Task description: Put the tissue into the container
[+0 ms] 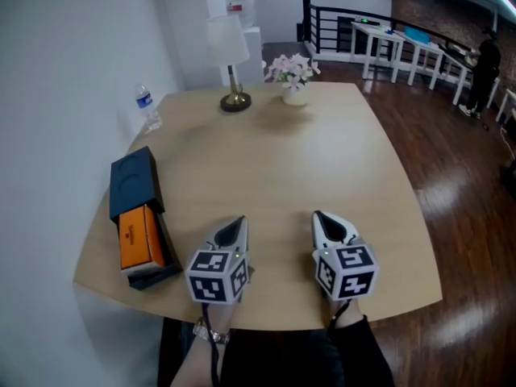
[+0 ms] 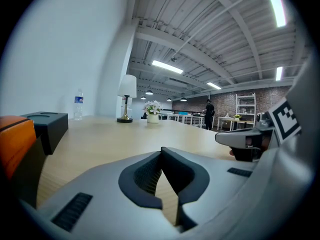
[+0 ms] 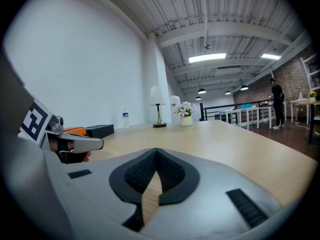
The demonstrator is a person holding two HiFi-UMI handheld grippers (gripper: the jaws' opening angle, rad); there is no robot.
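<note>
Head view is showing the left hand-held gripper (image 1: 239, 224) and right hand-held gripper (image 1: 319, 218) over the bench (image 1: 322, 151), jaws closed, empty. The orange pack (image 1: 139, 236), likely the tissue, is lying left of them against the dark box (image 1: 133, 182). It is probably light and squashy, suiting a gentle pinch across its width.

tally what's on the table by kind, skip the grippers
boxes: 2 (dark box, orange box)
bottle: 1
lamp: 1
flower vase: 1
total: 5
</note>
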